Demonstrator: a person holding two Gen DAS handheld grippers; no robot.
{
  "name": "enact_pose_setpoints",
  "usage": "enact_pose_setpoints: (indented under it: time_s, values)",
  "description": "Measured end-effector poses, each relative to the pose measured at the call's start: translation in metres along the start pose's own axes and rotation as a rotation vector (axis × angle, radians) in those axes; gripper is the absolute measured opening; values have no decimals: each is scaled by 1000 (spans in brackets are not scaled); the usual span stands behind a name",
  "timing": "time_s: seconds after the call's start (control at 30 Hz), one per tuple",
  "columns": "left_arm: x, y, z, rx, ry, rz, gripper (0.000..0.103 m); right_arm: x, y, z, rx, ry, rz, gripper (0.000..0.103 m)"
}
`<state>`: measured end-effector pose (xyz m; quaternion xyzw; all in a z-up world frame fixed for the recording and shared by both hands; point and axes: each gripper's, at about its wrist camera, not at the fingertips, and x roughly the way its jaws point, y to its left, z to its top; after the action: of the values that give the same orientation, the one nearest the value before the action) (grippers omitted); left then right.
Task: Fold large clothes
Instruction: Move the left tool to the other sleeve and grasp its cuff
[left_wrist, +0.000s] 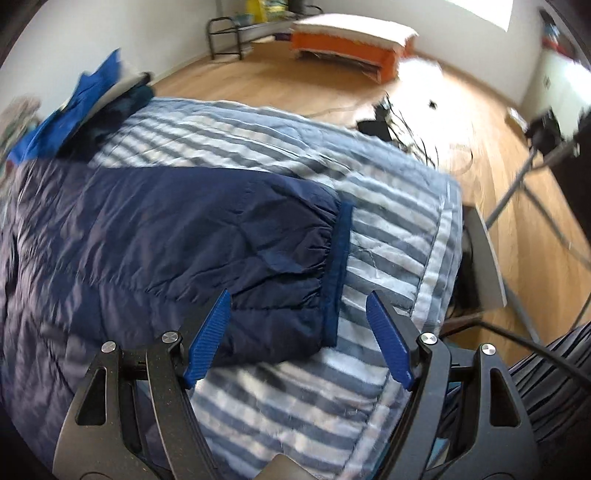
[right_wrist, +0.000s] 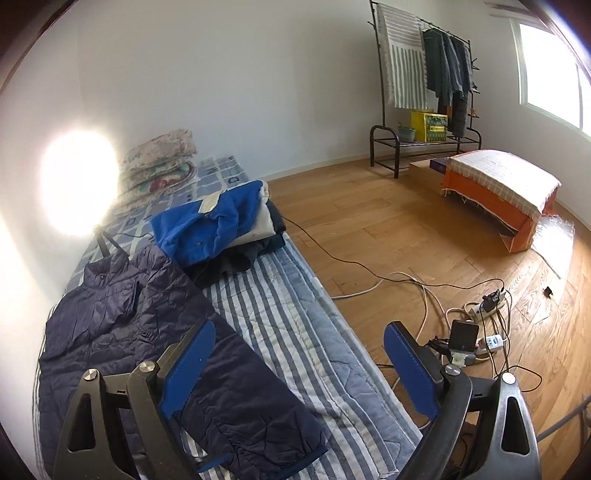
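Observation:
A dark navy quilted jacket (left_wrist: 155, 236) lies spread on a blue-and-white striped quilt (left_wrist: 388, 229). Its sleeve ends in a gathered cuff (left_wrist: 338, 266) with blue trim. My left gripper (left_wrist: 299, 306) is open and empty, hovering just above the cuff end of the sleeve. In the right wrist view the jacket (right_wrist: 147, 332) lies along the wall side of the bed, its sleeve stretched toward me. My right gripper (right_wrist: 299, 343) is open and empty, held above the sleeve and the quilt (right_wrist: 295, 317).
A pile of folded clothes topped with a bright blue garment (right_wrist: 218, 225) sits further up the bed, with floral bedding (right_wrist: 159, 162) beyond. Cables and a power strip (right_wrist: 484, 306) lie on the wood floor. An orange bench (right_wrist: 502, 199) and a clothes rack (right_wrist: 424, 74) stand by the far wall.

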<state>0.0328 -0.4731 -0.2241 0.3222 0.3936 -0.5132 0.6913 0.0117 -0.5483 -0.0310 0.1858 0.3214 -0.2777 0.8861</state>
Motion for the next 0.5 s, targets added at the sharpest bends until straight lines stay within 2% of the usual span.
enact_pose_setpoints:
  time_s: [0.17, 0.3, 0.37, 0.5]
  values:
    - [20, -13, 6, 66, 45, 50, 78, 0, -7, 1, 27, 0, 1, 94]
    - [33, -11, 8, 61, 76, 84, 78, 0, -13, 1, 41, 1, 6, 94]
    - [39, -10, 7, 53, 94, 84, 78, 1, -13, 1, 46, 1, 6, 94]
    - [42, -7, 8, 59, 81, 68, 78, 0, -16, 2, 69, 4, 15, 94]
